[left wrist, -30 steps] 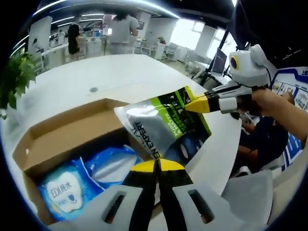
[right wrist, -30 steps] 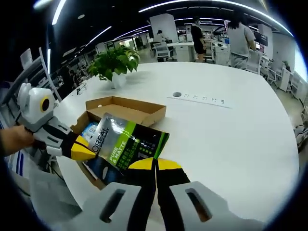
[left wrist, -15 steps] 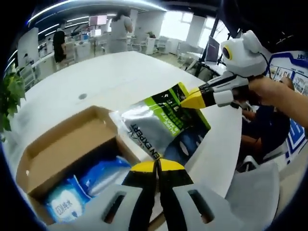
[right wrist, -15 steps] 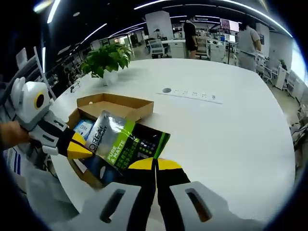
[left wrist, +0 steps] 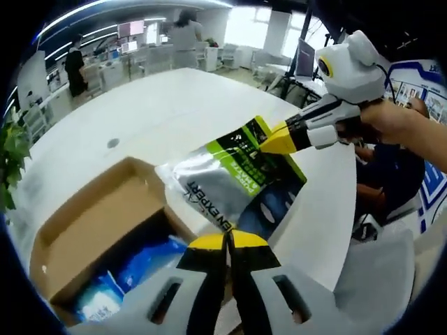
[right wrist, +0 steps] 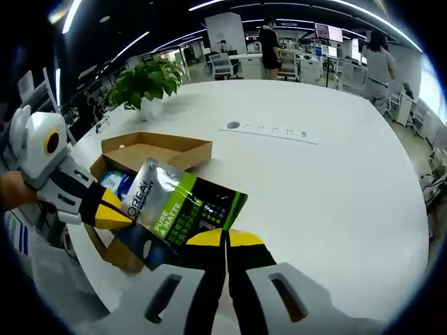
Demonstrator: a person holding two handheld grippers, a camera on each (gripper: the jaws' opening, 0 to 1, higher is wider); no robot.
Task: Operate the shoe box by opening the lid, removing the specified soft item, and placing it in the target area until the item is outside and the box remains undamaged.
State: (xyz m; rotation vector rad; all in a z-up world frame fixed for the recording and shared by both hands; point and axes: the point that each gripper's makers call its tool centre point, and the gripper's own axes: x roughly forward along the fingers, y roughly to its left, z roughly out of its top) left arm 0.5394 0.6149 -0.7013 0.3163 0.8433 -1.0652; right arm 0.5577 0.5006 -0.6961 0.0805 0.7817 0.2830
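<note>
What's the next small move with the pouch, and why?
Probably carry the pouch sideways over bare white table. Both the left gripper and right gripper pinch it above the open box, whose wipes pack remains inside.

A glossy, crinkled foil pouch (right wrist: 180, 209), a matt brown cardboard box (left wrist: 98, 223), and a smooth white table (right wrist: 328, 188).

Bright office scene lit by ceiling strip lights (right wrist: 209, 5); window glare, strong fisheye bending, soft edges.

Bare white table (right wrist: 335, 181) beyond the open shoe box (right wrist: 150, 148); potted plant (right wrist: 143, 84) farther off.
</note>
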